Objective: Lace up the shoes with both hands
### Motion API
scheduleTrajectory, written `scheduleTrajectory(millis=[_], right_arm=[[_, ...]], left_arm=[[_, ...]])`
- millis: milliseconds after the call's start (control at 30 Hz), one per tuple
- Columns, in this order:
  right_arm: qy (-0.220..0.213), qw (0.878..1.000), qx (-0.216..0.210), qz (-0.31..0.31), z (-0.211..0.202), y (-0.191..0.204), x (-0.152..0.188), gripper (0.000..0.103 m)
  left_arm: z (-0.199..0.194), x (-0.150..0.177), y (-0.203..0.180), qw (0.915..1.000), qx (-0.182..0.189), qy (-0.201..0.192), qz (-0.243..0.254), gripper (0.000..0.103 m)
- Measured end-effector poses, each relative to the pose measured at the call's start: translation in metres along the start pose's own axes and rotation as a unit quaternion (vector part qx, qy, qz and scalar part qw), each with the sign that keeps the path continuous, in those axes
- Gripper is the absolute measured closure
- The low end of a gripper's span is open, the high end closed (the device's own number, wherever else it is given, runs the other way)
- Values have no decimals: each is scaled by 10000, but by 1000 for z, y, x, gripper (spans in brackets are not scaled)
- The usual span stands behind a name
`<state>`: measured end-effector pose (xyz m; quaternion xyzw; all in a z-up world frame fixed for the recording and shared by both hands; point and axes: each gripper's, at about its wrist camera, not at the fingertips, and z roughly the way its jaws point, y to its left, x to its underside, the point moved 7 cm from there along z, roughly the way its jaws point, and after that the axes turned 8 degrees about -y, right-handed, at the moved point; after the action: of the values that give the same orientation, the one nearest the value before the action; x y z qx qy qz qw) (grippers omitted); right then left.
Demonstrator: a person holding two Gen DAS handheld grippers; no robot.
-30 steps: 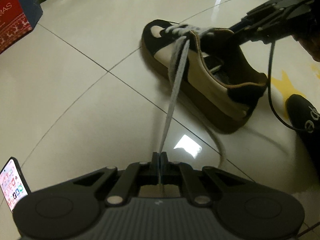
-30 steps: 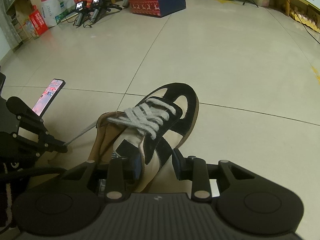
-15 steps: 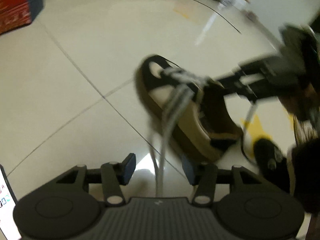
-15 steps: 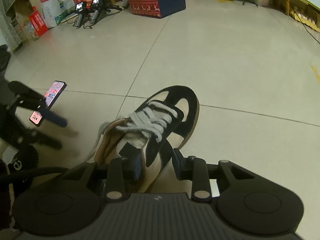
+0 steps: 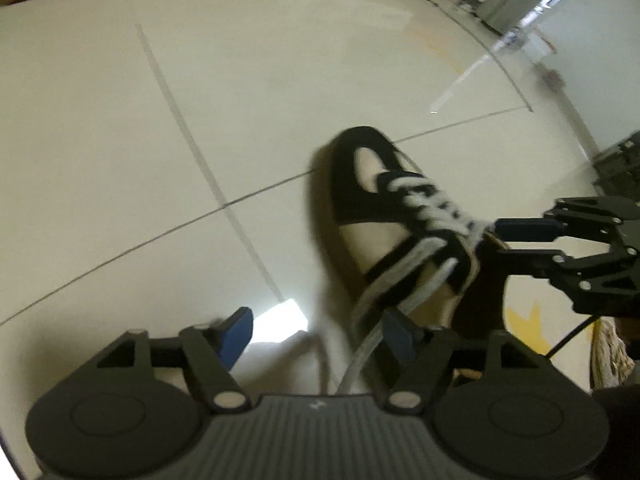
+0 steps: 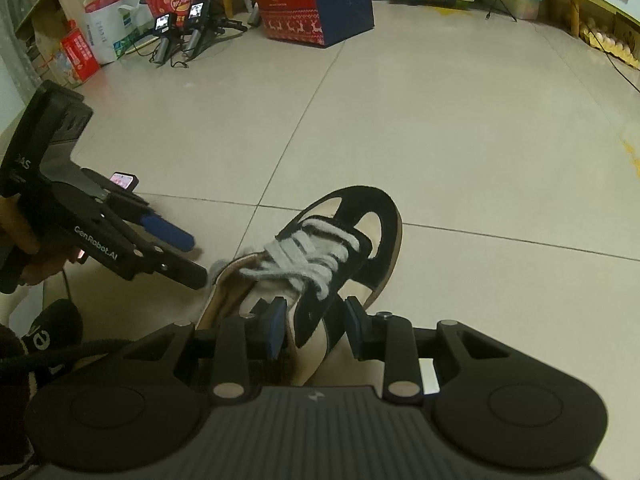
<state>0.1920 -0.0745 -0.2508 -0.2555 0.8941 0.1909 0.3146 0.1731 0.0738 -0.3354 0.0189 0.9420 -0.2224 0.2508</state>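
Left tongs (image 5: 316, 330): jaws opening and standing wide, gripping nothing; the loose end of the grey lace (image 5: 384, 300) runs down from the shoe between the blue pads, close against the right-hand pad (image 5: 398, 330), though motion blur makes it uncertain whether lace and pad touch. In the right wrist view the same left tongs (image 6: 196, 258) appear at the left, held in a person's hand (image 6: 18, 236), tips spread and pointing at the heel end of the shoe, just beside its collar.

Right tongs (image 6: 316, 328): partly closed and clenched on the shoe (image 6: 320, 268); one blue pad (image 6: 276, 328) sits inside the opening against the lining, the other against the outer side panel, so the side wall of the shoe is pinched between them.

The shoe, black and cream with a tan sole, lies on the tiled floor (image 6: 460, 140), toe pointing away from the right tongs; the grey lace (image 6: 308, 252) is crossed through the eyelets over the tongue, its ends not tied.

Beyond: a small phone (image 6: 124, 180) with lit screen stands on the floor behind the left tongs; a blue and red Christmas box (image 6: 312, 0) stands at the far edge of the floor; two small camera devices (image 6: 180, 24) lie near it among shelves and cartons; a second dark shoe (image 6: 52, 332) is partly visible at lower left.
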Motion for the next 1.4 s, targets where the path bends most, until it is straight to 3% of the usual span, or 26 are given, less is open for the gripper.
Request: scheduleTrajectory(millis=[167,433,667,800,833,933,1100,1167,1233,1400], right_arm=[[19,10000,-29,11,-2,0,3,71],[13,10000,-55,35,-4,-1,7,71],[5,10000,-48,21,-5,-2,7,70],[10,10000,-38,25,-4,-2,7,71],[14,10000,-35,15,-3,-1,6,71],[22,10000,-21,-27,-2,1,5,71],[4,10000,-15,-17,0,0,2,71],[3,10000,-29,4,0,0,2,71],[-3,10000,-30,4,0,0,2,71],[-57,10000,-30,5,-2,-2,-1,71]], left_arm=[[10,4,-13,9995,257,58,191,25],[14,7,-8,9999,165,-17,-1,25],[9,2,-10,9991,-7,-430,-8,27],[3,0,-15,9967,-63,-814,9,38],[1,-2,-16,9953,-113,-958,-27,51],[0,-8,-16,9926,-250,-1186,-109,68],[-3,-19,-23,9910,-183,-1322,14,73],[-9,-20,-25,9901,-221,-1385,90,80],[-20,-18,-25,9882,-327,-1480,203,88],[-42,-11,-28,9784,-786,-1765,736,88]])
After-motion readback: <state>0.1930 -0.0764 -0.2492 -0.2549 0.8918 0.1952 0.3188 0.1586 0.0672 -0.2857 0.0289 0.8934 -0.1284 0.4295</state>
